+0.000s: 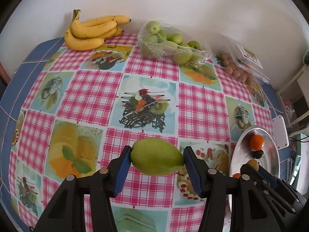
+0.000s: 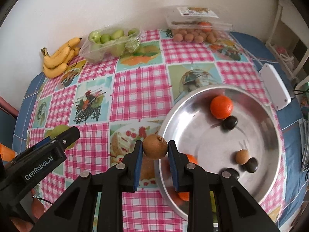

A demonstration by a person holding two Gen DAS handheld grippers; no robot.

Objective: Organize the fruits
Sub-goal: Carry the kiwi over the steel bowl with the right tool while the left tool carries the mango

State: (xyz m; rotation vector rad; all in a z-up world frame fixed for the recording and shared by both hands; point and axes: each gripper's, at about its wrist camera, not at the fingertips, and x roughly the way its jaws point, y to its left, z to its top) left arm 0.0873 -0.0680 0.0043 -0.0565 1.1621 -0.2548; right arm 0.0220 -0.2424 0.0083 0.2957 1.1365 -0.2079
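The right gripper [image 2: 155,150] grips a kiwi [image 2: 155,146] at the bowl's [image 2: 270,127] near-left rim (the closer hand); the left gripper [image 1: 156,159] clamps a green mango [image 1: 156,156] lengthwise, above the tablecloth left of it.

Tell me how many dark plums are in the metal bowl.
3 in the metal bowl: one touching the big orange, one beside the small brown fruit, one partly behind the right gripper. More may be hidden.

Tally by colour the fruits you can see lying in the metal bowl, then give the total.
orange fruits: 2, one partly hidden behind the right gripper
dark fruits: 3
brown fruit: 1
Total: 6
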